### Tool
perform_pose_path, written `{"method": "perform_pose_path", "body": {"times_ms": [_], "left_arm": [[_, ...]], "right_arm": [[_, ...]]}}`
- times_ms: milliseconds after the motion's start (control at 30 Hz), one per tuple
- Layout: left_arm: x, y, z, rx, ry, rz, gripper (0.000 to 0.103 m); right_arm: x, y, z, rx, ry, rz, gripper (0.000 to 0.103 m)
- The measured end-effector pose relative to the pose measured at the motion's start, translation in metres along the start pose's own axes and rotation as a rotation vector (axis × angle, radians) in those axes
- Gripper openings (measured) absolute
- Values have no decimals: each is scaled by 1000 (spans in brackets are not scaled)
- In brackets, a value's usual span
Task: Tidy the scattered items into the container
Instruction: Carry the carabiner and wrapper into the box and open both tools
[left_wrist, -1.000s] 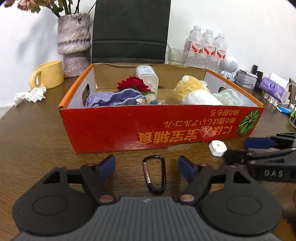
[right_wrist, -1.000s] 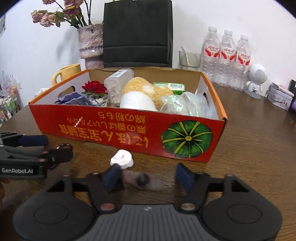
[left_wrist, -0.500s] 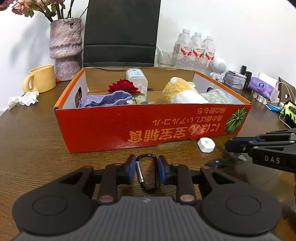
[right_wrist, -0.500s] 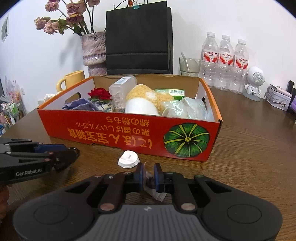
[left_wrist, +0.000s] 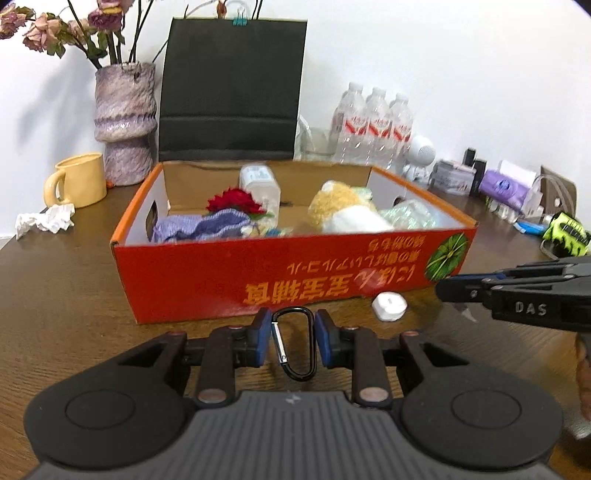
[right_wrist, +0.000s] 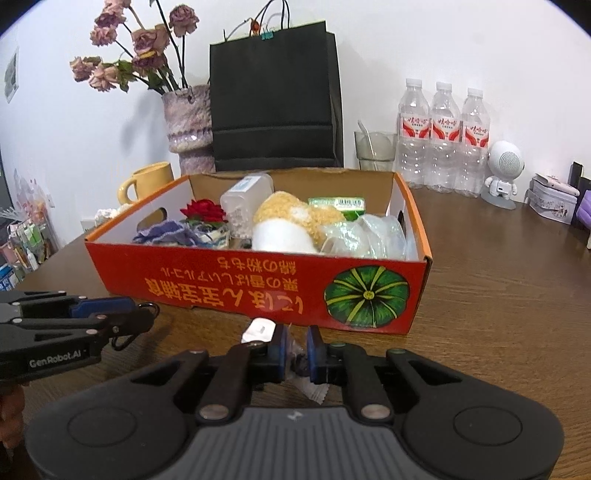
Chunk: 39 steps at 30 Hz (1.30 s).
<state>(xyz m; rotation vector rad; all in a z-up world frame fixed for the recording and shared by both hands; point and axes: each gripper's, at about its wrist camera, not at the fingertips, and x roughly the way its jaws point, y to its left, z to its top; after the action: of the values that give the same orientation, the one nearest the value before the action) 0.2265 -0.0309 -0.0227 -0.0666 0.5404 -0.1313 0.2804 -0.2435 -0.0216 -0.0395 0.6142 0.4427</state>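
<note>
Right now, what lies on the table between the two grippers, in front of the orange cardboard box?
A small white rounded plastic piece, seen in the left wrist view.

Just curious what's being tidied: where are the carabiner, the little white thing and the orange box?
carabiner (left_wrist: 294, 343): left wrist view, its loop.
small white item (left_wrist: 389, 305): left wrist view, its top.
orange box (right_wrist: 236, 286): right wrist view, its front wall.
</note>
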Motion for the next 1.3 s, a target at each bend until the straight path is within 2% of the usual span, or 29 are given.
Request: {"method": "perform_pose_path", "body": {"times_ms": [167,333,467,600,733,967,1033,1067,1100,1133,1167,1200,1233,1300], "left_arm": [[-20,-1,16,3,-71,-28,27],[-30,7,51,10,-117,-61,27],[-28,15,84,28,-186,-32,27],[-2,24,104,-1,-204,4,27],[34,35,112,-25,-168,33,27],[82,54,103,-36,-67,65,27],[87,58,102,-42,-57,61,38],[88,59,102,-46,-53,57,55],[88,60,101,-54,-54,57,74],[87,61,101,-61,-58,62,83],[86,60,101,-63,-66,65,91],[85,60,101,-64,-74,68,99],[84,59,102,-65,-79,72,103],[83,59,103,-68,-81,85,103]], "right_arm": [[-21,-1,14,12,-66,31,10],[-30,-4,41,4,-112,44,10],[-22,-8,73,-15,-140,11,10],[7,-16,99,7,-142,-23,10],[45,-31,114,48,-122,-75,10],[97,-37,117,32,-48,-76,11],[106,-40,115,52,-31,-66,14],[108,-40,113,64,-25,-65,14],[110,-40,112,72,-20,-64,24],[111,-40,112,78,-19,-63,50],[109,-40,111,82,-26,-65,66],[108,-39,111,83,-38,-69,93],[105,-38,111,76,-51,-72,99],[100,-35,111,56,-62,-77,100]]}}
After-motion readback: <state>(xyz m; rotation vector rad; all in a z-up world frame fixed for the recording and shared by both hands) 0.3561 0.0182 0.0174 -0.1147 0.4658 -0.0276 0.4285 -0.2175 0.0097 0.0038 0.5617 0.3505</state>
